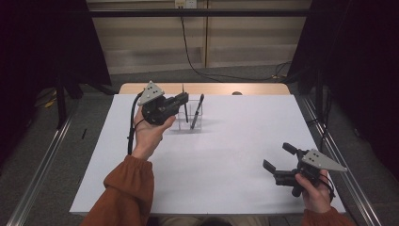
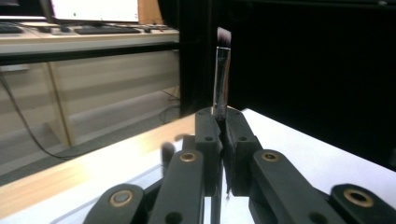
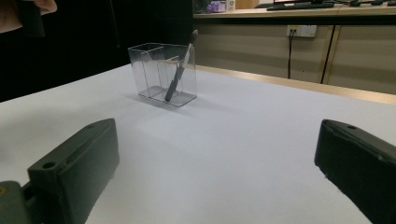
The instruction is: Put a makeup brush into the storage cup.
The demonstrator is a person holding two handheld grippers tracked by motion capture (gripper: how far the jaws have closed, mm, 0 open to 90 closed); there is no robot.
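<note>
A clear plastic organizer [image 1: 192, 121] [image 3: 161, 74] stands on the white table toward the far side. A black brush [image 1: 197, 111] [image 3: 180, 70] leans inside it. Just left of the organizer and above the table, my left gripper [image 1: 183, 100] [image 2: 223, 119] is shut on a thin makeup brush [image 1: 186, 114] [image 2: 222, 74]. That brush stands upright with its bristles at the top. My right gripper [image 1: 277, 156] [image 3: 215, 140] is held near the table's front right corner, open, with nothing between its jaws.
The white tabletop [image 1: 226, 160] has a wooden strip [image 1: 207, 88] along its far edge. A black cable [image 1: 188, 52] runs down the wall behind. Dark curtains hang on both sides.
</note>
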